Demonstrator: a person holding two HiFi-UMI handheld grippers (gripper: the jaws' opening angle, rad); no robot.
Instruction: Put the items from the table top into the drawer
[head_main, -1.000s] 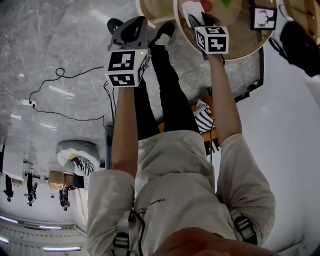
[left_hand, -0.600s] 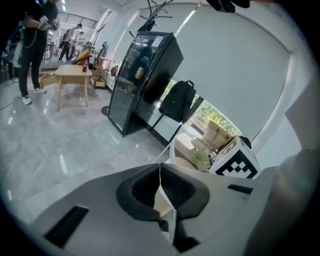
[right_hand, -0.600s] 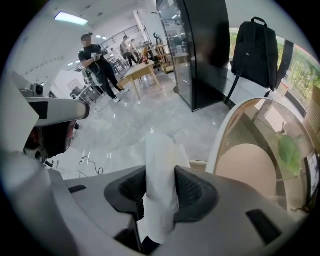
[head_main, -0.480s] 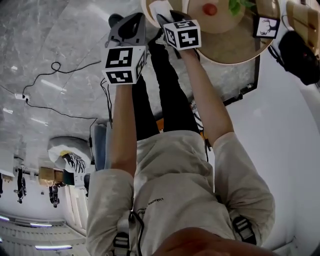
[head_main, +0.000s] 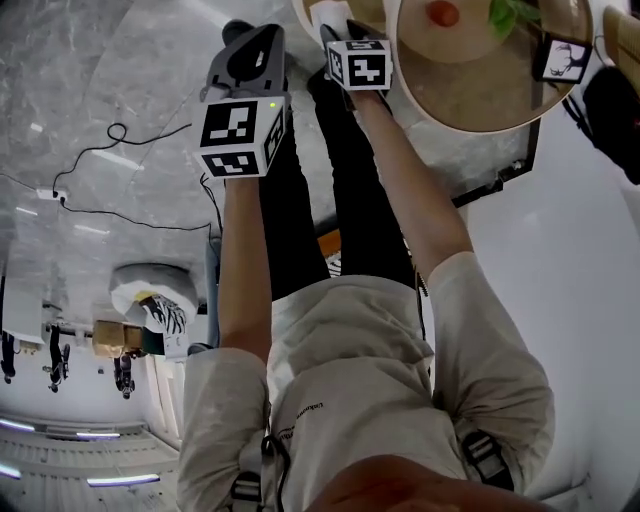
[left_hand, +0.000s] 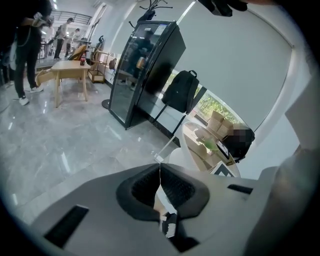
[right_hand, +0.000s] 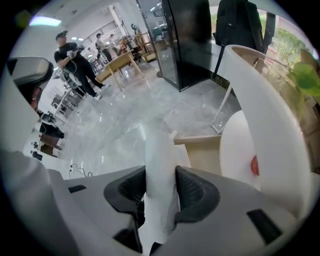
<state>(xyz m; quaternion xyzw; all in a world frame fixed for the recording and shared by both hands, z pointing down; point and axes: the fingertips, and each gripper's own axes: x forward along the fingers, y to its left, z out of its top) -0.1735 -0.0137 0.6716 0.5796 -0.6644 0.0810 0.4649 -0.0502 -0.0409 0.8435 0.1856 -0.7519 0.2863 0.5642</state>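
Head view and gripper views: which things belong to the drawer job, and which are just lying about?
Job: white item clamped in right gripper; red item and green item on round table; left gripper, shut and empty.
Lying about: black backpack, floor cable.

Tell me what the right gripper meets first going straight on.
The right gripper, clamped on a white item, would likely meet the light-wood drawer first, though depth is unclear.

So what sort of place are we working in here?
Probably an open-plan office or lab hall: a polished grey stone floor, wooden tables with people standing nearby, and a tall black glass-fronted cabinet.
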